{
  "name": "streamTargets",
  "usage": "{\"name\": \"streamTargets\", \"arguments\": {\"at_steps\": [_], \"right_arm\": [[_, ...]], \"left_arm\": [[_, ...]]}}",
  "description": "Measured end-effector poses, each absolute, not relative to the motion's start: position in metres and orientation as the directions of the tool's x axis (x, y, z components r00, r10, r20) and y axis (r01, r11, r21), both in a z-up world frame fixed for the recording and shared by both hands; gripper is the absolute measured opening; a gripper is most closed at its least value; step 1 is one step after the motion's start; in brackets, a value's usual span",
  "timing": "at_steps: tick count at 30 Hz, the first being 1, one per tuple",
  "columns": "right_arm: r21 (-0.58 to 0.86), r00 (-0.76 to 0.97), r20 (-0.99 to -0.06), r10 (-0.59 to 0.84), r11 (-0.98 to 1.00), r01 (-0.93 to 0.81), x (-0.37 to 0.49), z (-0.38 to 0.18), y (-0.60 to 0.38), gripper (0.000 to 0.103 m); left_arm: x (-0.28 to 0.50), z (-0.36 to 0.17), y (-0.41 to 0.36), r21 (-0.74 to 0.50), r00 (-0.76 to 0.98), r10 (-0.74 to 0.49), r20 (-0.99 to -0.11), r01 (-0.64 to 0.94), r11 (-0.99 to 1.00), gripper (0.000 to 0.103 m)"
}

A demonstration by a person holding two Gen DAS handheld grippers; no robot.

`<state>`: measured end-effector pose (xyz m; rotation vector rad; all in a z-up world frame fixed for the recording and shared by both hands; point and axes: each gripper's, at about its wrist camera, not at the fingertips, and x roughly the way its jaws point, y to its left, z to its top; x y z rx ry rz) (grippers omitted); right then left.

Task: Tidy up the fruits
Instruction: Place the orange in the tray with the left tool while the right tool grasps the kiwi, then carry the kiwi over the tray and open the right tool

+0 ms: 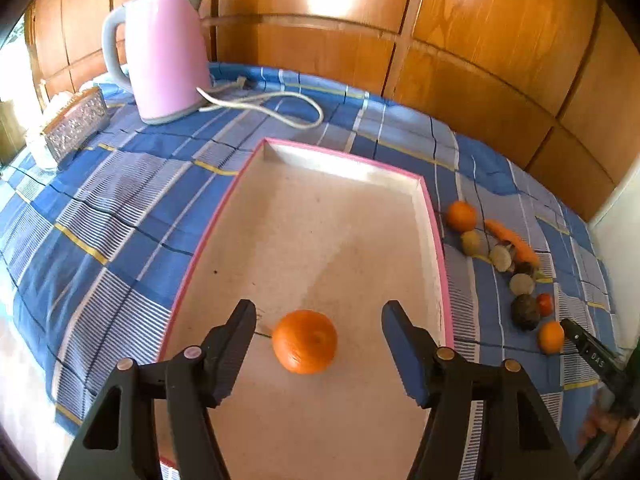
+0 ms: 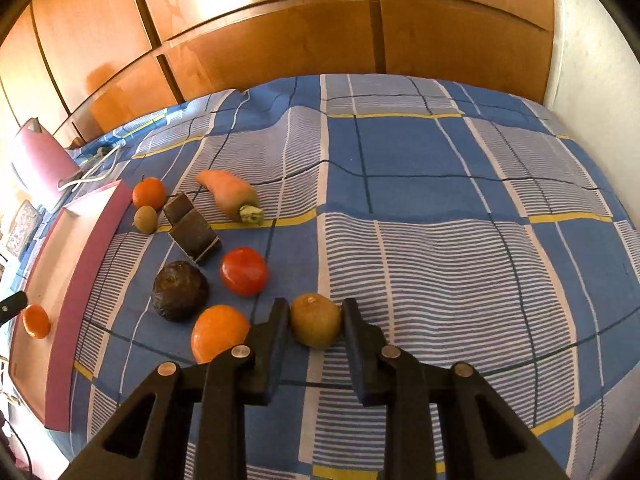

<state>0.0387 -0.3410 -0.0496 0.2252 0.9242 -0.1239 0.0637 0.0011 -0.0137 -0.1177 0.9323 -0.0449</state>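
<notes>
Checked cloth (image 2: 400,160), right tool (image 2: 316,322) clamped on kiwi (image 2: 316,320); left tool (image 1: 318,320) agape above orange (image 1: 305,341).

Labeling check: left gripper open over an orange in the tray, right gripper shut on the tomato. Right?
Not quite. In the right wrist view the right gripper is shut on a kiwi; the tomato lies free on the cloth. The left gripper, orange and tray are as stated.

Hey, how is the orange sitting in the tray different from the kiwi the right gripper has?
The orange is bright orange and lies free in the pink-rimmed tray, between the open fingers of the left hand-held gripper, which do not touch it. The kiwi is dull brownish-green, lies outside the tray on the checked cloth, and is clamped by the right hand-held gripper. The orange looks somewhat larger. Both are roundish whole fruits.
</notes>
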Motion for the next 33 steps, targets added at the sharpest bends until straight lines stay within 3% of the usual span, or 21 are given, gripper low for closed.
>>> {"name": "streamTargets", "arguments": {"at_steps": [6, 14, 24, 33], "right_arm": [[0.13, 0.629, -0.777, -0.016, 0.974, 0.185, 0.033, -0.032, -0.335, 0.027], [0.186, 0.653, -0.743, 0.144, 0.983, -0.004, 0.031, -0.01, -0.278, 0.027], [0.275, 0.557, -0.746, 0.365, 0.93, -0.242, 0.042, -0.003, -0.186, 0.027], [0.255, 0.513, -0.753, 0.412, 0.902, -0.349, 0.068, 0.001, -0.12, 0.027]], "left_arm": [[0.054, -0.001, 0.003, -0.114, 0.616, -0.084, -0.783, -0.009, 0.993, 0.069], [0.046, 0.001, 0.005, -0.106, 0.622, -0.083, -0.778, 0.001, 0.994, 0.069], [0.039, 0.002, 0.031, -0.152, 0.627, -0.091, -0.774, -0.044, 0.987, 0.069], [0.034, -0.001, 0.053, -0.159, 0.621, -0.056, -0.782, -0.111, 0.981, 0.067]]}}
